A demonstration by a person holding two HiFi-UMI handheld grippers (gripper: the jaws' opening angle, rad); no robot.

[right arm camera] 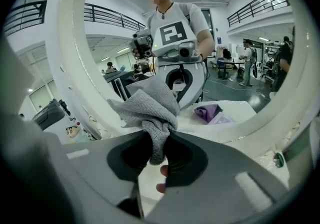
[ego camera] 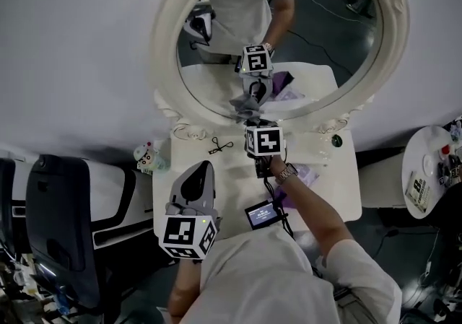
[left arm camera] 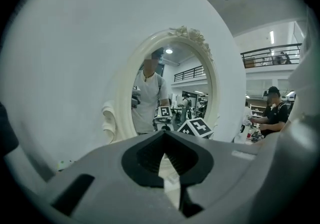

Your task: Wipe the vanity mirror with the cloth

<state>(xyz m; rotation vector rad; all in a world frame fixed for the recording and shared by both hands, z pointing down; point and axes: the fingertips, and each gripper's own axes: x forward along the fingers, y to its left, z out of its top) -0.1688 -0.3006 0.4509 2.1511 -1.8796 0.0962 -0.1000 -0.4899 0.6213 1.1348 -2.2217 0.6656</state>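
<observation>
The oval vanity mirror (ego camera: 317, 41) has a cream carved frame (ego camera: 164, 41) and stands at the back of a white vanity table (ego camera: 339, 185). A crumpled grey cloth (ego camera: 249, 104) lies against the lower edge of the glass, and my right gripper (ego camera: 254, 115) is shut on it. In the right gripper view the cloth (right arm camera: 150, 111) bunches out of the right gripper (right arm camera: 159, 140), close to the glass (right arm camera: 225, 43). My left gripper (ego camera: 196, 171) hovers over the table's left part, apart from the mirror (left arm camera: 170, 83). The left gripper (left arm camera: 164, 133) has its jaws shut on nothing.
A small cartoon figure (ego camera: 146, 156) and a black clip (ego camera: 220, 146) sit on the table's left rear. Something purple (ego camera: 310, 174) lies by the right wrist, and a small screen device (ego camera: 260, 214) is at the front edge. A black chair (ego camera: 61, 221) stands left, a round side table (ego camera: 433, 171) right.
</observation>
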